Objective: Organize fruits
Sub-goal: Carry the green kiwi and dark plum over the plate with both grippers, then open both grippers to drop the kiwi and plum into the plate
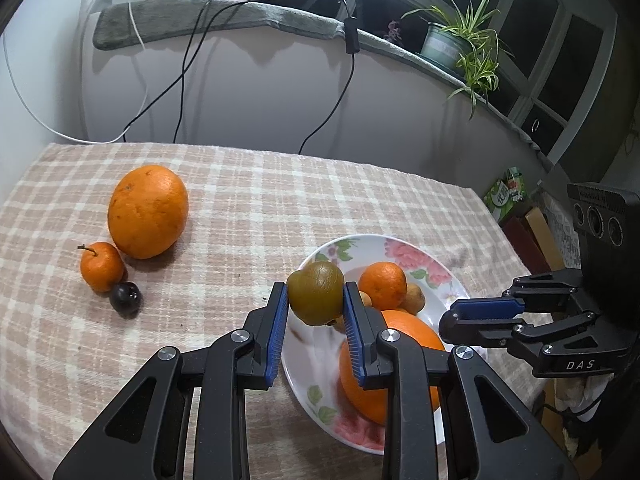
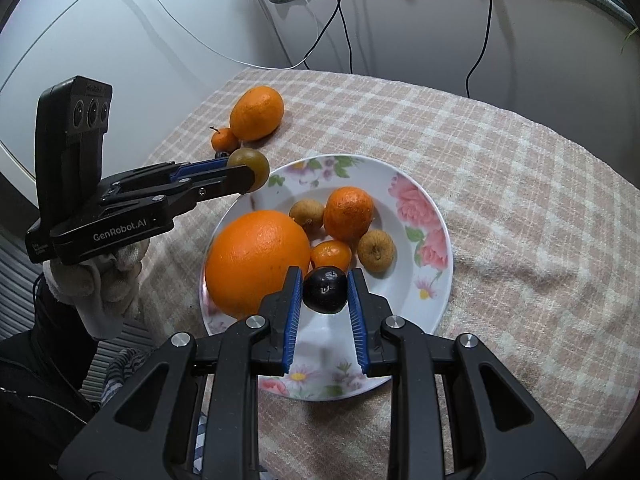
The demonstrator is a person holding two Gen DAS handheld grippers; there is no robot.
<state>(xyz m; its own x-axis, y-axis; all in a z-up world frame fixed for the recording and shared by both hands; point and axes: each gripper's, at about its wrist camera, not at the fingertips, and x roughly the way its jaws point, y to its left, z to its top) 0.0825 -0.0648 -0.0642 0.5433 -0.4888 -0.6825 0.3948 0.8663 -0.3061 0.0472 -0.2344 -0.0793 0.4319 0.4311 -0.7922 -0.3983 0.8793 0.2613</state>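
Note:
My left gripper is shut on a green-brown fruit and holds it over the left rim of the floral plate; it also shows in the right wrist view. My right gripper is shut on a dark plum above the plate, which holds a big orange, a mandarin, a small orange fruit and two brown longans. On the cloth at the left lie a large orange, a small mandarin and a dark plum.
A checked cloth covers the table. Cables hang down the wall behind it. A potted plant stands on the ledge at the back right. Boxes sit past the table's right edge.

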